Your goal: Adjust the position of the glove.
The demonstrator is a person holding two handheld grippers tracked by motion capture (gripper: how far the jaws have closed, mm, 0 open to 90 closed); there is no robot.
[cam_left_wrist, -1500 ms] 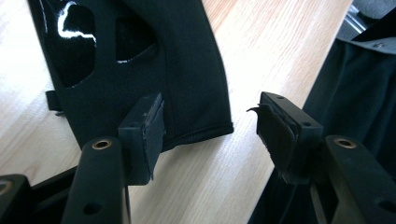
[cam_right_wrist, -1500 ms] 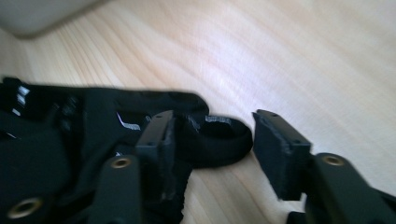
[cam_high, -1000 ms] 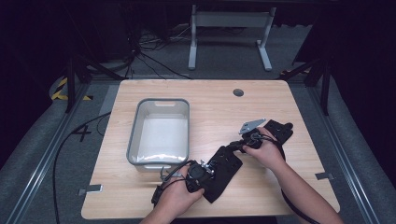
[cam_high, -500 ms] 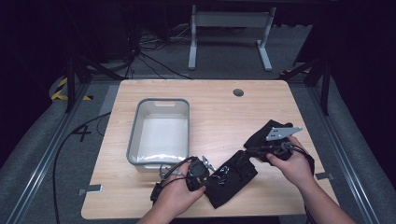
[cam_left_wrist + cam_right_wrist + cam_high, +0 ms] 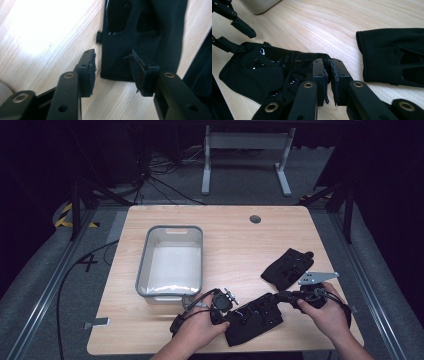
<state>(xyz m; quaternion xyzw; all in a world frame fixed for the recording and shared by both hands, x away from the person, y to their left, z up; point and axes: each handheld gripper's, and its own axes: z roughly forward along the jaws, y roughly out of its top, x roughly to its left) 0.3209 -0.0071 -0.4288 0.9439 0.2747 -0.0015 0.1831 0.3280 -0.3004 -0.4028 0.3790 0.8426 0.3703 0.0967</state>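
On the counter (image 5: 230,235), a grey bin (image 5: 142,265) stands left of the middle. A black glove (image 5: 252,317) lies just off the bin's front right corner, toward the person, stretched lengthwise away from the bin. A second glove (image 5: 287,267) lies farther to the bin's right, apart from the first, with bare wood between the two.

The left gripper (image 5: 234,306) sits close in front of the bin's front right corner, at the end of the glove that is nearer the bin. Its fingers have just been opening and now stand about half wide. In the left gripper view the glove's (image 5: 140,37) straight hem lies just past the fingertips (image 5: 87,62). One pad overlaps the cloth's edge in the picture, but neither pad presses on it.

The right gripper (image 5: 282,296) is at the glove's other end, the one far from the bin, with its grey plate on top. The right gripper view shows its fingers (image 5: 319,72) narrow, with only a slit between the frayed pads. A bunched corner of the glove (image 5: 257,75) is pinched at their tips. Beyond that corner the cloth runs back toward the bin, where the left gripper's spread fingers stand over its far end. The second glove (image 5: 392,57) lies flat to the side of the right gripper, untouched.
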